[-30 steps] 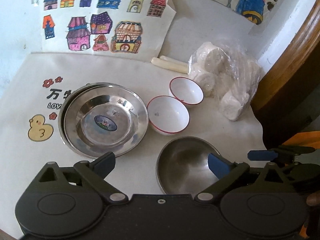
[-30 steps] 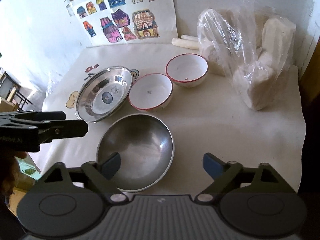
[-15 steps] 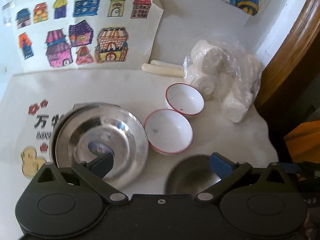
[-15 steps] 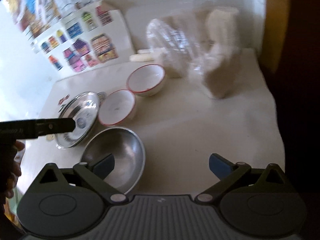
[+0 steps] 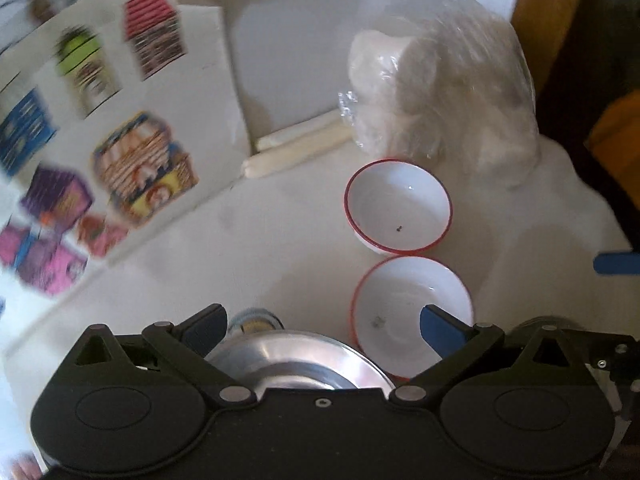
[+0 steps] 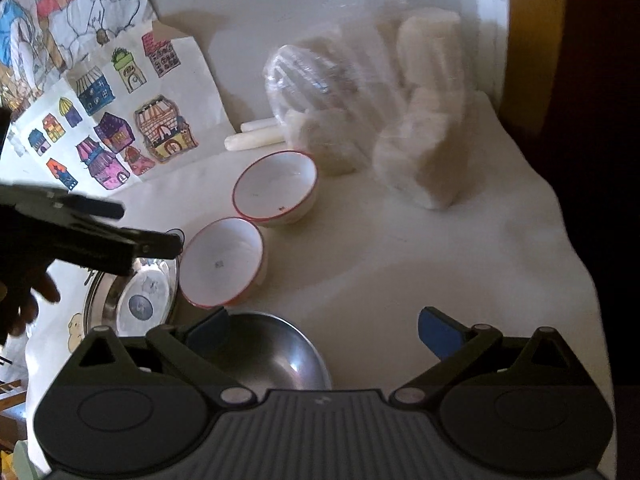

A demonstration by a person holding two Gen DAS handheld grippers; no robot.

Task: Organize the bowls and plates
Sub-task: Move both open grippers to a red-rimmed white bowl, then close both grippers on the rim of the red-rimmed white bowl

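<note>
Red-rimmed white bowls sit side by side on the cloth-covered worktop [image 6: 440, 264]: the near bowl [image 6: 222, 262] and the far bowl [image 6: 276, 188] look to be touching at their rims. Just left of the near bowl lie the stacked steel plates [image 6: 136, 300], shiny, with a round sticker in the middle. In front of the near bowl rests a dull steel bowl [image 6: 276, 356], its near side hidden behind the right tongs [image 6: 324, 326], which hang over it spread wide with nothing between their blue tips.

The left tongs [image 5: 322, 326] are likewise released and empty, hovering above the far rim of the steel plates, with one blue tip over the near bowl's inner wall; whether it touches the bowl I cannot tell. From the right-hand camera that tool shows as a dark bar reaching in from the left, a person's hand [image 6: 24, 300] gripping it.

Beyond the far bowl slumps a clear plastic bag [image 6: 372, 120] of pale lumps, and beside it two white candle-like sticks [image 6: 256, 138] lie against the wall. A sheet of coloured house drawings [image 6: 120, 128] leans on the wall to the left. The left-hand view is smeared with blur.
</note>
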